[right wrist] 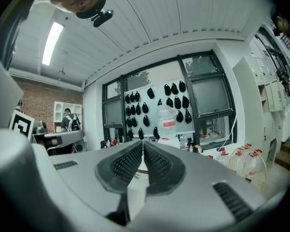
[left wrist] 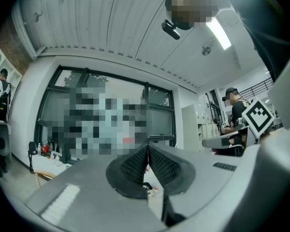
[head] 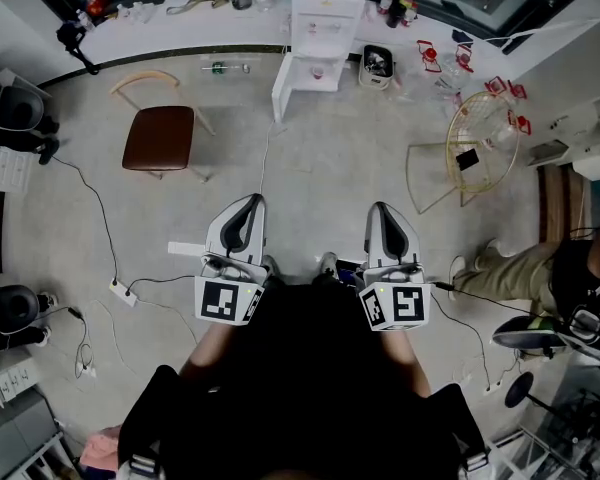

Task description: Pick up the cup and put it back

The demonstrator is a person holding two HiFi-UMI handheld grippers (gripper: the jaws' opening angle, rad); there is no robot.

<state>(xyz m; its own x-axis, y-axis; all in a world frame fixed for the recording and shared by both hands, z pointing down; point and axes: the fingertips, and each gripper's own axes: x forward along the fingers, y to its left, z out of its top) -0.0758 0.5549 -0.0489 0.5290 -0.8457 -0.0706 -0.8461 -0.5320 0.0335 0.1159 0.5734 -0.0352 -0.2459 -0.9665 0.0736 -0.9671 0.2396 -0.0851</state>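
Observation:
I cannot make out a cup for certain in any view; a small pinkish thing (head: 317,71) sits on the lower shelf of the white cabinet (head: 326,13) far ahead. In the head view my left gripper (head: 248,204) and right gripper (head: 383,209) are held side by side, level, over the floor close to my body. Both are shut with nothing between the pads. The left gripper view has its jaw tips meeting (left wrist: 148,147) in front of a window wall. In the right gripper view the right gripper (right wrist: 143,143) is closed the same way, facing a white bottle (right wrist: 166,121) by a window.
A brown chair (head: 160,136) stands on the floor at the left, and a gold wire chair (head: 478,154) at the right. A power strip (head: 123,292) and cables lie on the floor left of me. A person (head: 540,268) sits at the right edge. A cluttered counter (head: 170,16) runs along the far wall.

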